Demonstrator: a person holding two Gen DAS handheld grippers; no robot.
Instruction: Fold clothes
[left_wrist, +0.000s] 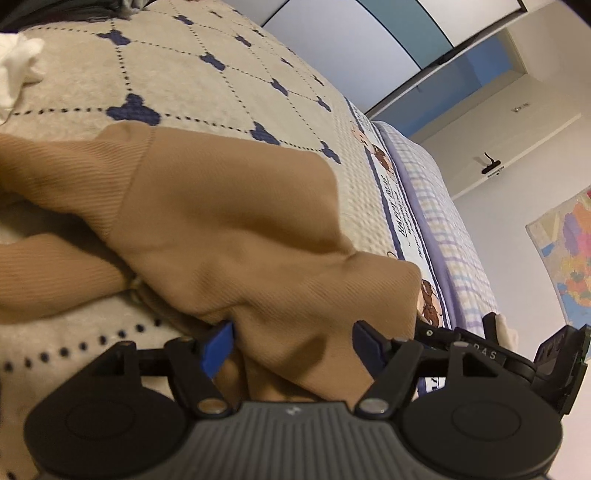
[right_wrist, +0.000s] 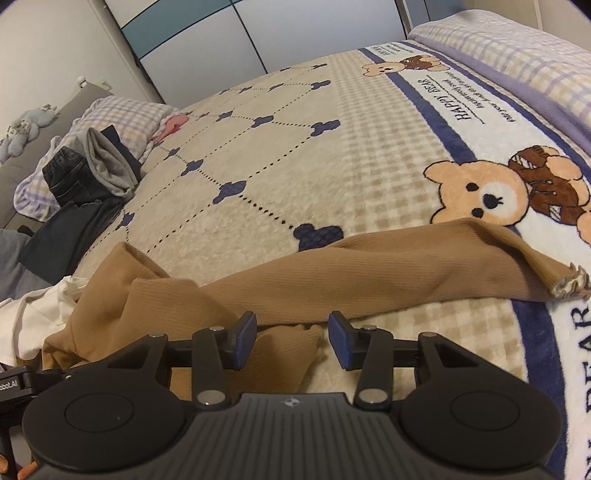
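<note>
Left gripper (left_wrist: 291, 341): jaws spread wide, a fold of the tan top (left_wrist: 229, 221) lying between the pads (left_wrist: 218, 347) but not pinched. Right gripper (right_wrist: 292, 339): jaws apart, a crumpled tan edge between them, pads clear of it. The top lies rumpled on the blanket (right_wrist: 295, 155), one sleeve (right_wrist: 388, 266) stretched toward the bear print (right_wrist: 484, 192), its cuff (right_wrist: 570, 284) just beside that print.

Risks, as judged: closing now may catch several layers at once, or blanket pile with the cloth, so a fold drags the bunch rather than laying flat. The sleeve is twisted; folding over it would trap the twist.

Beyond the top, a white garment (right_wrist: 33, 314) touches it and could be pulled along. The dark clothes pile (right_wrist: 85, 181) is well apart.
</note>
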